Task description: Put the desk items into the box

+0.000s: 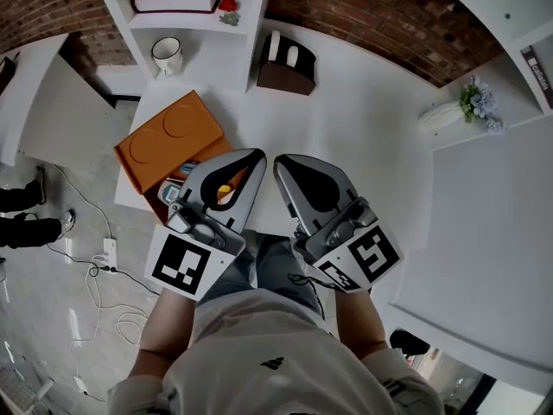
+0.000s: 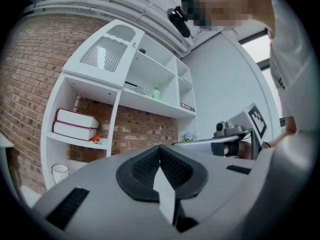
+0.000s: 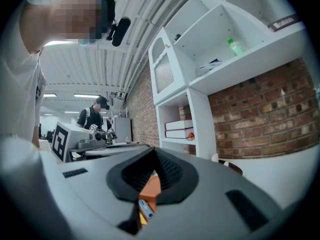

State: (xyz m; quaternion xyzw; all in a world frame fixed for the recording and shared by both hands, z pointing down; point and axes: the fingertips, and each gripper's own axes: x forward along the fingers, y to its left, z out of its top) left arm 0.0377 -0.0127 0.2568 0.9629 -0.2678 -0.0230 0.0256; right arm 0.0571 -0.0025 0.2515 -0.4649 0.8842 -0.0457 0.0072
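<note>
— Above the white counter [image 1: 363,128], how do the hands hold the tongs?
— Level and side by side, pointing away from the body. The left tongs [image 1: 256,154] and the right tongs [image 1: 280,161] are both pressed together, with nothing between.
— And the open orange rectangular box [image 1: 164,141]?
— It lies near the counter's left edge, partly under the left tongs, with small items [image 1: 173,193] inside.

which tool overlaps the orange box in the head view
The left tool, at that view's left: it covers the near end of the open orange box. The right tool has white desk behind it.
</note>
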